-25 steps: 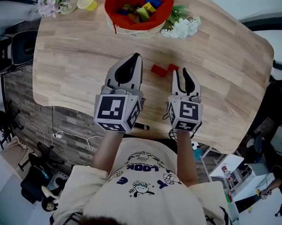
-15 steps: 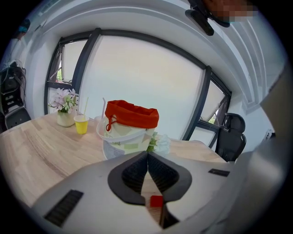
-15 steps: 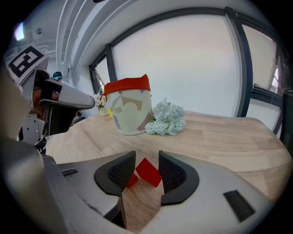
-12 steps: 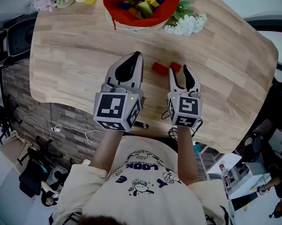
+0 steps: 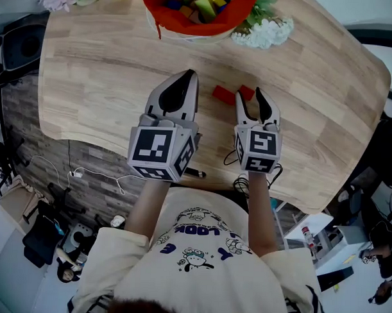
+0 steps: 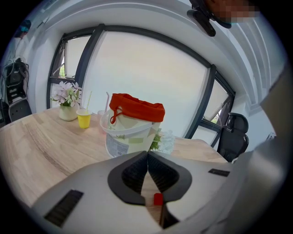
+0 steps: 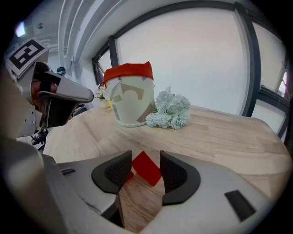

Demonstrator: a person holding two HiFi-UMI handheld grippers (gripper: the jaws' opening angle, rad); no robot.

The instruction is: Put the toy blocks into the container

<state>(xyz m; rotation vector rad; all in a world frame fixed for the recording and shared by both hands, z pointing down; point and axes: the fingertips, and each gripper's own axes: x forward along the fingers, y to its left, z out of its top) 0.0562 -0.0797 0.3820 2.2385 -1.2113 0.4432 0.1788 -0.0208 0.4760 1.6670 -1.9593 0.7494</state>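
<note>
Our left gripper (image 5: 188, 76) is pinched shut and empty, near the bucket (image 5: 187, 38). Our right gripper (image 5: 250, 97) has just been opening wide, and a red block (image 7: 146, 168) lies between its jaws.

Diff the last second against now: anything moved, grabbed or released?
The right gripper has just been opening its jaws; they now stand apart with one red block between them, untouched. Nothing was grabbed or released. Unchanged: the left gripper is shut and empty, the second red block lies on the table, and the container of blocks stands at the far side.
</note>
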